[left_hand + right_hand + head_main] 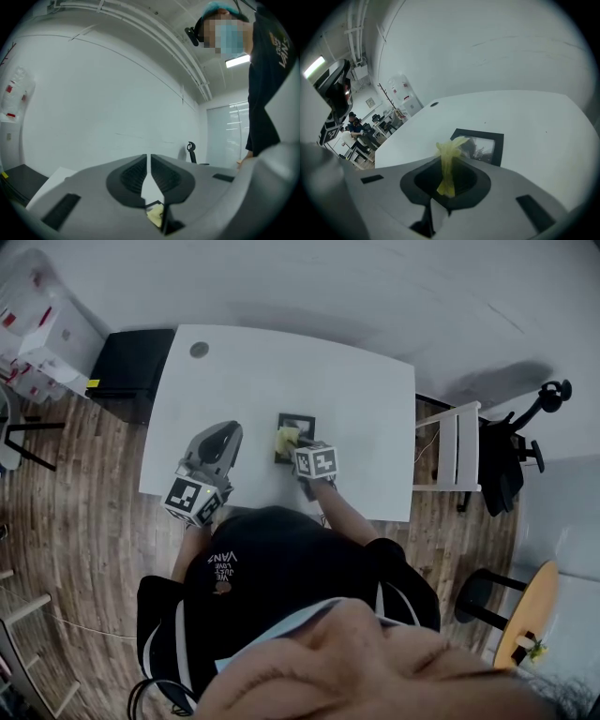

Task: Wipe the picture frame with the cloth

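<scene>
Behind right tongs (pixel 449 169), half-hidden picture frame (pixel 483 146)

The black frame (pixel 298 420) lies flat mid-bench, glass up. The yellow cloth (pixel 449 161), bunched into a strip, is pinched in the right gripper's (pixel 450 185) jaws over the frame's left edge.

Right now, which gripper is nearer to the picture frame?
Right. The right gripper holds the cloth over the picture frame, at its near edge; the left gripper hangs apart, to its left.
</scene>
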`<action>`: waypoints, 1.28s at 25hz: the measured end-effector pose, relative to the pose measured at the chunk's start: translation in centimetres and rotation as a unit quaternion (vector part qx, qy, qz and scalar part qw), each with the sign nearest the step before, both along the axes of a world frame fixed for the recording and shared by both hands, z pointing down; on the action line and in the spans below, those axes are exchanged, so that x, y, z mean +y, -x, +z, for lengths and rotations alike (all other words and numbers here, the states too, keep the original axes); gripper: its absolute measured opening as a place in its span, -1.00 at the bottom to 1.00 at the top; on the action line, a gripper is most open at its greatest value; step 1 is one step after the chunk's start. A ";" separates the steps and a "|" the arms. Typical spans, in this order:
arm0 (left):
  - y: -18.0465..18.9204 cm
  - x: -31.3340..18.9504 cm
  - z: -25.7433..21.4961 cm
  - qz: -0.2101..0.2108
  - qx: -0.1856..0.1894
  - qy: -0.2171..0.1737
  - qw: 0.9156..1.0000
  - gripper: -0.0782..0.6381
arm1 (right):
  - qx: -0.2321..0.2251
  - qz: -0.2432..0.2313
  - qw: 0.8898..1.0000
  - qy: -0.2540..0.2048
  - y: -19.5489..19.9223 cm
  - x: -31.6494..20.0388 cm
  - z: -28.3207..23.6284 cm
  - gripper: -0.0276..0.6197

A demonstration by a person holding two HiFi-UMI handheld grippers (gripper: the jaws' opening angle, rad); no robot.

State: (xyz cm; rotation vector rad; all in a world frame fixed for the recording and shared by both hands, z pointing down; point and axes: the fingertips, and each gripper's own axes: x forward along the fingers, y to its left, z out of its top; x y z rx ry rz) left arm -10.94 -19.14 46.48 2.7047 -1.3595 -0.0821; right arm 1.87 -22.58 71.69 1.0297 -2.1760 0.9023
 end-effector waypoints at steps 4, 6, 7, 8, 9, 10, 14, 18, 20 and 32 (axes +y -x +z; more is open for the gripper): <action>-0.8 -0.2 0.2 0.012 0.001 0.000 1.000 -0.69 | 0.010 0.018 1.000 -0.002 -2.1 -0.2 0.1 -0.79; -1.3 -0.2 0.3 0.018 0.002 0.001 1.000 -0.69 | 0.017 0.026 1.000 -0.003 -3.3 -0.2 0.2 -0.79; -1.6 -0.2 0.3 0.021 0.003 0.001 1.000 -0.69 | 0.020 0.031 0.999 -0.002 -3.9 -0.2 0.2 -0.79; -1.9 -0.2 0.3 0.024 0.004 0.001 1.000 -0.69 | 0.022 0.036 0.999 -0.002 -4.5 -0.1 0.2 -0.79; -2.1 -0.2 0.3 0.025 0.005 0.002 1.000 -0.69 | 0.024 0.042 0.999 -0.001 -5.1 -0.1 0.2 -0.79; -2.3 -0.2 0.3 0.027 0.005 0.003 1.000 -0.69 | 0.025 0.048 0.999 0.000 -5.7 0.0 0.2 -0.79; -3.0 -0.4 0.4 0.034 0.006 0.002 0.999 -0.69 | 0.028 0.069 0.997 0.000 -7.6 0.1 0.2 -0.79; -3.9 -0.6 0.2 0.044 0.006 0.000 0.999 -0.69 | 0.030 0.087 0.996 -0.005 -9.2 -0.1 -0.2 -0.79; -4.2 -0.5 0.3 0.049 0.007 0.000 0.999 -0.69 | 0.032 0.095 0.995 -0.005 -9.9 -0.1 -0.3 -0.79; -4.2 0.1 0.1 0.033 0.007 -0.002 0.999 -0.69 | -0.007 0.054 0.998 -0.016 -6.1 0.2 -1.8 -0.79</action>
